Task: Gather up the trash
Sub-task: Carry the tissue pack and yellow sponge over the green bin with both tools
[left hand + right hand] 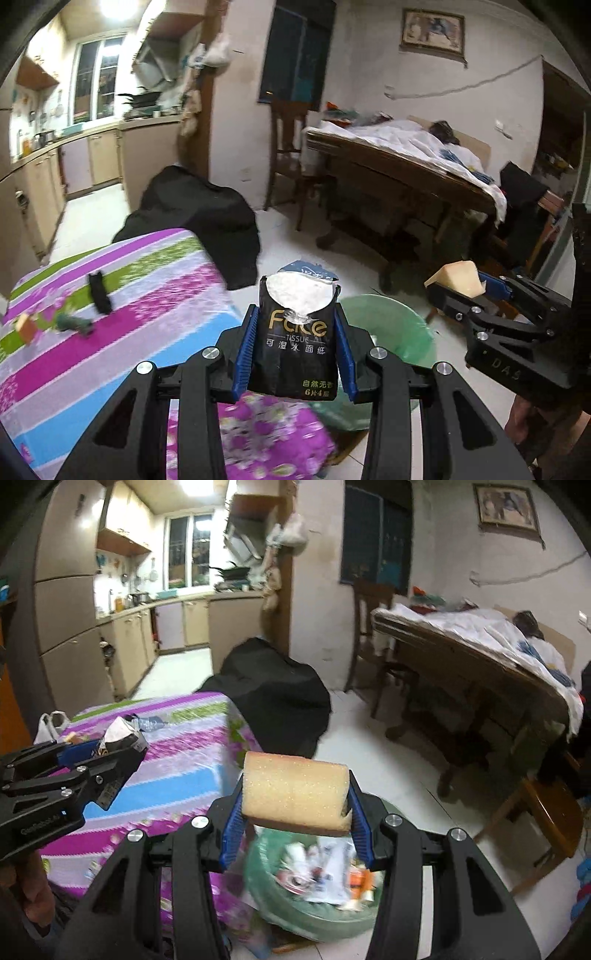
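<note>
Trash rides in both grippers: the left gripper clamps a black tissue packet printed "Face TISSUE", and the right gripper clamps a yellow sponge. Just below, the green-lined bin already holds litter. Farther off, scraps remain on the striped surface, so collecting looks partway done.

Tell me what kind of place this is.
Most likely a lived-in home, an open room joined to a kitchen. Kitchen cabinets run under a window, a wooden table stands by the wall with a framed picture, and a green trash bin sits on the tiled floor.
</note>
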{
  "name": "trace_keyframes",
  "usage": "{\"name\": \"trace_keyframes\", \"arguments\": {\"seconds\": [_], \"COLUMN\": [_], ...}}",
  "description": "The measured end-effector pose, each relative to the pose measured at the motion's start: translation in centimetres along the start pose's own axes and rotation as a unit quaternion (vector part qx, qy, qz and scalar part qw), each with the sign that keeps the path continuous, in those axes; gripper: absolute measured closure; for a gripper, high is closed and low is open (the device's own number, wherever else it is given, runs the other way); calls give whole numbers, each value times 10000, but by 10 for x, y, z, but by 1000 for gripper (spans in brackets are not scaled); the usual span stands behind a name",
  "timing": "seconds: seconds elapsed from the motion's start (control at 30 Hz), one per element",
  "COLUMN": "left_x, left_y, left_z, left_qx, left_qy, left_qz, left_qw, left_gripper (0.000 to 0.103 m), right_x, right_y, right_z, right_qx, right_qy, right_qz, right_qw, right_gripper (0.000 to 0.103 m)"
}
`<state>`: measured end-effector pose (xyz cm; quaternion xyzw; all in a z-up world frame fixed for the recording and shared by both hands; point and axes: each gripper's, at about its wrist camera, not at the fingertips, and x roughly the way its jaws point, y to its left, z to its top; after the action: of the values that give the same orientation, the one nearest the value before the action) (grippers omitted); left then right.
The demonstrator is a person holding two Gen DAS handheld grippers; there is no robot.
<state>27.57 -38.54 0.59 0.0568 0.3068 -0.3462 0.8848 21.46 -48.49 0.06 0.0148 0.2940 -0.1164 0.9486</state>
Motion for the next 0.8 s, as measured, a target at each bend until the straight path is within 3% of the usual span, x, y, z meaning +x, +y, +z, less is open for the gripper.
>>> {"name": "trace_keyframes", "arguments": {"seconds": [0.37,0.53,0.8], "left_x": [101,144,197], "left_y": [-61,-72,-65], "left_z": [11,10,-6], "left_qx": [300,422,389], "left_qy": [820,1286,1803], "left_qz": [-322,-372,-277], "left_qw": [9957,9901,9824], "left_gripper": [63,63,63], "right_x": [38,67,93], "right_y": [-70,-86,-105], "right_z": [-18,-25,-37], "right_qx": [538,570,633], "right_qy": [858,1351,1729], "right_qz": [-10,7,116], "right_qw": [9949,9892,9828], "right_gripper": [56,56,56]}}
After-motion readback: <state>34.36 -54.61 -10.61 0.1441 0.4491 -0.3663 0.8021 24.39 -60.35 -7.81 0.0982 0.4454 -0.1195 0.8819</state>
